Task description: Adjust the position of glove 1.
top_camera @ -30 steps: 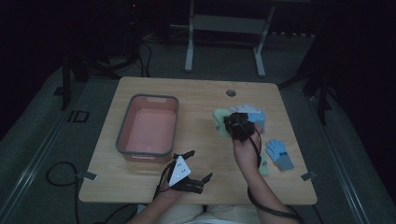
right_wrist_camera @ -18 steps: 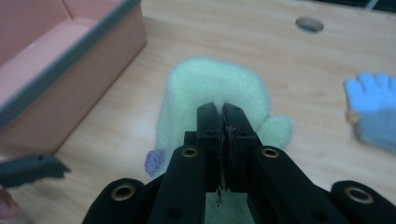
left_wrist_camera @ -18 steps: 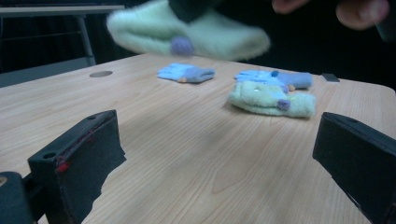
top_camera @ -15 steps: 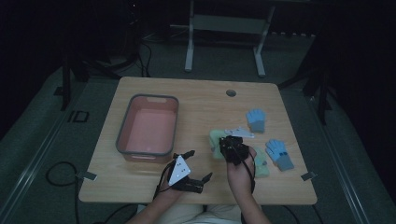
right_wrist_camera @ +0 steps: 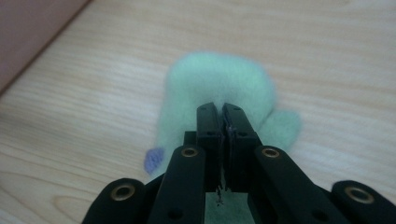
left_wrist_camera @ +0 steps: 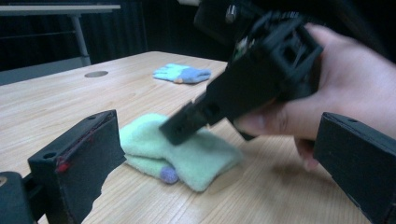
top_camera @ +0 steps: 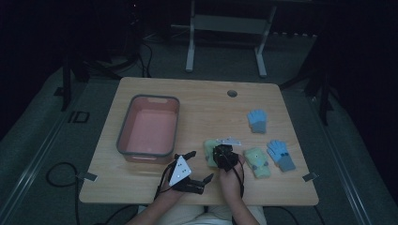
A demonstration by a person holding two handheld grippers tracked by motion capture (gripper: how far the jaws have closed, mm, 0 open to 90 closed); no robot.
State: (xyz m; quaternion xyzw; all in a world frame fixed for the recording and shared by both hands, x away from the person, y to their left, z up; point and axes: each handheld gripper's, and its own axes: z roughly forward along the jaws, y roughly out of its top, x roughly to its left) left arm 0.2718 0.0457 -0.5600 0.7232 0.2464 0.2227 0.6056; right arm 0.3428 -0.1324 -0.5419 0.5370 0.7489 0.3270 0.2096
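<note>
Left to right across the wooden tabletop: a rounded pink tub with a grey rim sits at nine o'clock; the left claw rests idle near six, jaws apart and empty; the right claw, jaws pressed together, appears to pinch the fuzzy mint-green glove at centre. It seems a gathering step: next calls for pairing it with the matching green glove. Two blue knitted gloves lie toward three o'clock.
</note>
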